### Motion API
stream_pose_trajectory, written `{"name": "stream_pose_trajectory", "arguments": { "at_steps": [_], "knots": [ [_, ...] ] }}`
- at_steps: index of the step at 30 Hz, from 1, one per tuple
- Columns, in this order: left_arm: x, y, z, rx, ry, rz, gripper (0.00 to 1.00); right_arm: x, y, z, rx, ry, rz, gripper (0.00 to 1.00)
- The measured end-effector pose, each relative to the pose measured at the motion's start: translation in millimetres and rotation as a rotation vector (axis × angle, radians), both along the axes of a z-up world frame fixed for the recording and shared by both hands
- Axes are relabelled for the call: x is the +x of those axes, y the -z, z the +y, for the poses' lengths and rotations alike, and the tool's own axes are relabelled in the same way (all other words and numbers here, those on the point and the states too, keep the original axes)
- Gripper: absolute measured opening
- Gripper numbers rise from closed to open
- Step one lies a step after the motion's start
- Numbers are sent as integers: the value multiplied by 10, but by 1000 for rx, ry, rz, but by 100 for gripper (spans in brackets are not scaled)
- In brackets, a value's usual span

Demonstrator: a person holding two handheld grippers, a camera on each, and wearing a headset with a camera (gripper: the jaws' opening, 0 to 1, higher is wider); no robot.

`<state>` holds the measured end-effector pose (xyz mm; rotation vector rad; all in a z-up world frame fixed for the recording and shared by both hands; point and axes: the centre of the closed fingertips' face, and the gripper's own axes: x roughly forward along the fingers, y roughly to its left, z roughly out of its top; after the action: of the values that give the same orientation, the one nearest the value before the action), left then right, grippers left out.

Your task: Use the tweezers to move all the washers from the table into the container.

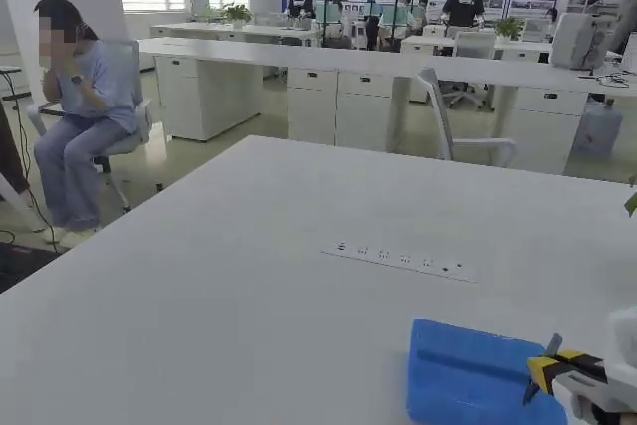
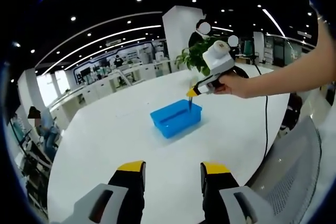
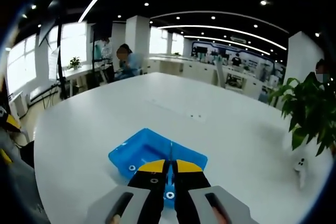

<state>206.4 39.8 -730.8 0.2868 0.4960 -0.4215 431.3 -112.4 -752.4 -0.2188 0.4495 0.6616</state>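
A blue container (image 1: pixel 468 375) sits on the white table (image 1: pixel 249 306) at the near right. My right gripper (image 1: pixel 545 370) hovers over its right end, shut on slim tweezers (image 1: pixel 527 393) that point down into it. In the right gripper view the right gripper (image 3: pixel 169 165) holds the tweezers (image 3: pixel 170 153) above the container (image 3: pixel 139 153); a small washer (image 3: pixel 131 168) lies inside by the near wall. My left gripper (image 2: pixel 170 174) stands open and holds nothing, well back from the container (image 2: pixel 176 118). From there the right gripper (image 2: pixel 193 92) is seen in a hand, tweezers (image 2: pixel 189 100) dipping into the container.
A flush socket strip (image 1: pixel 398 258) lies in the table beyond the container. A potted plant (image 3: pixel 307 111) stands at the table's edge, and a grey mesh chair (image 2: pixel 294 177) is close by. A person (image 1: pixel 85 116) sits off to the left; desks and chairs fill the room behind.
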Motion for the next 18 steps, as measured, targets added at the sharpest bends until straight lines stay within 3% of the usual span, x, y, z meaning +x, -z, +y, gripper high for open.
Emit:
{"name": "stream_pose_trajectory", "arguments": {
  "at_steps": [2,4,6,8,12,13,15,17,18],
  "knots": [
    [-28,0,9,11,-6,-6,39,-79,-121,25,17,-20,-29,1],
    [-63,-10,27,2,-22,-5,38,-218,-232,57,-1,-57,-56,1],
    [-103,-26,47,-14,-40,2,38,-351,-253,82,-53,-133,-76,1],
    [-139,-41,80,-18,-58,4,38,-486,-219,92,-86,-183,-62,1],
    [-206,-45,146,-7,-72,12,31,-798,-48,62,-177,-302,4,1],
    [-223,-50,167,-1,-75,10,30,-888,34,35,-201,-330,46,1],
    [-245,-51,196,6,-78,12,28,-958,92,-2,-219,-351,59,2],
    [-267,-57,229,11,-86,8,24,-1077,217,-58,-244,-380,130,2],
    [-280,-56,248,12,-92,6,23,-1094,251,-80,-258,-380,123,2]
  ]
}}
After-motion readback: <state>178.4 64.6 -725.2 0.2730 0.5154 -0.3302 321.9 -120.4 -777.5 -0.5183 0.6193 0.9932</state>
